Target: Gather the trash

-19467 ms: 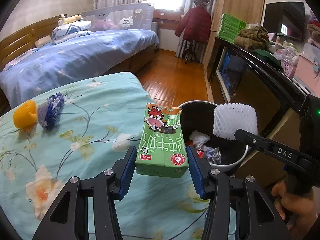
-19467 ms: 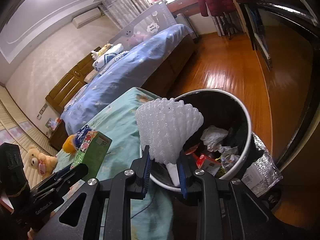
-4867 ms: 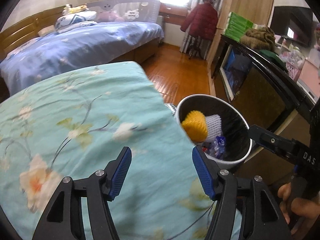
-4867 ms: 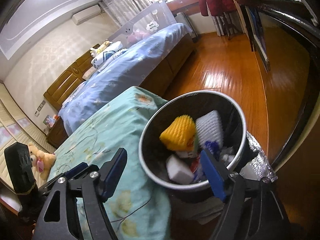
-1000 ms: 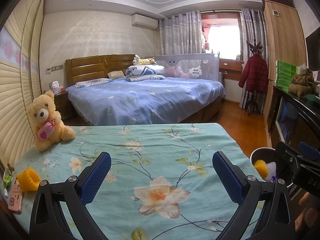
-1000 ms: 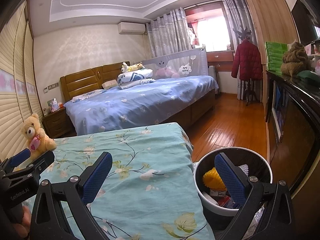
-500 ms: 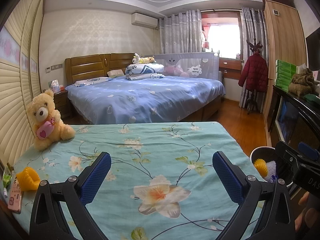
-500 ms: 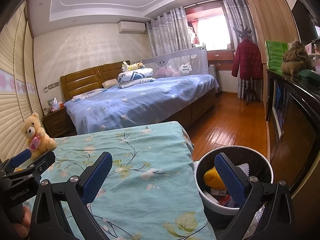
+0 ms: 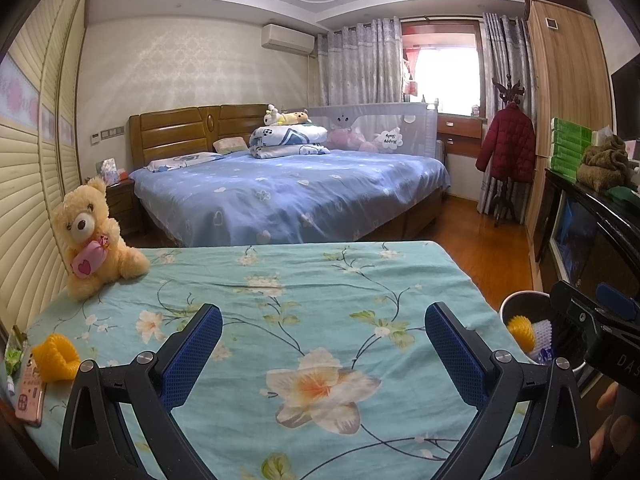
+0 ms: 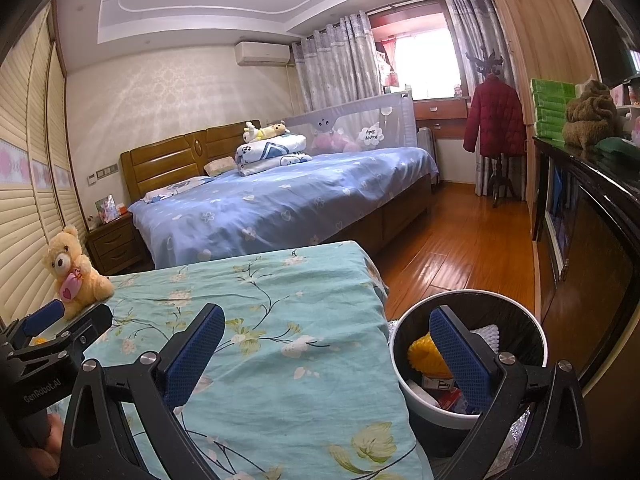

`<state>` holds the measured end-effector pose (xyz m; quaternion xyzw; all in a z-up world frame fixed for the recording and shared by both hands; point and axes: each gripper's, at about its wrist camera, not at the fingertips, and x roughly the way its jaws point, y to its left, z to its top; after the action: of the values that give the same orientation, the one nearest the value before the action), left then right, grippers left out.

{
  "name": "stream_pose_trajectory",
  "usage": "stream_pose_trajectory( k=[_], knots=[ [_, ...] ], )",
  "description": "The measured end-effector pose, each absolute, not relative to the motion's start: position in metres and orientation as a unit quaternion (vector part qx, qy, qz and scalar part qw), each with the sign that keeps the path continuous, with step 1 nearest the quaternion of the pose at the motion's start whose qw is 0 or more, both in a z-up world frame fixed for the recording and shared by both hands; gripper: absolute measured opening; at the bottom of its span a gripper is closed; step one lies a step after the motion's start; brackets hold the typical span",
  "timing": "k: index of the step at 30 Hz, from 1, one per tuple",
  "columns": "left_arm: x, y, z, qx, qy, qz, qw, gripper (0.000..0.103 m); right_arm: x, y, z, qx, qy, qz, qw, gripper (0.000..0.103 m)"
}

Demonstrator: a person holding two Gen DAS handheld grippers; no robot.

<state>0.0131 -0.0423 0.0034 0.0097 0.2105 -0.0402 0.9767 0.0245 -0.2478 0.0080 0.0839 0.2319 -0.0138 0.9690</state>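
plainly, the trash sits in the bin [image 10: 404,376] on the floor, just off the right edge of the floral bed [image 9: 280,280]: a yellow foam net [image 10: 422,354], a white foam net [image 10: 488,334] and wrappers piled loosely inside, likely because that is where the collecting ends. another yellow foam sleeve [image 9: 56,356] lies at the bed's left edge beside a phone [image 9: 30,392], near the teddy bear [image 9: 92,236]; whether it counts as trash i cannot tell. the left gripper [image 9: 320,356] and right gripper [image 10: 324,356] hover wide apart, holding nothing, seemingly between picks.
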Motion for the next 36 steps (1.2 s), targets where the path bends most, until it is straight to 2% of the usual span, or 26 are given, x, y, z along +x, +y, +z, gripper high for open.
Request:
stream_pose_trajectory(
  k=[36],
  knots=[
    [0.0156, -0.0388, 0.0039, 0.010, 0.214, -0.043, 0.976, 0.102, 0.0245, -0.2434, -0.0004, 0.089, 0.241, -0.009, 0.966, 0.103]
  ],
)
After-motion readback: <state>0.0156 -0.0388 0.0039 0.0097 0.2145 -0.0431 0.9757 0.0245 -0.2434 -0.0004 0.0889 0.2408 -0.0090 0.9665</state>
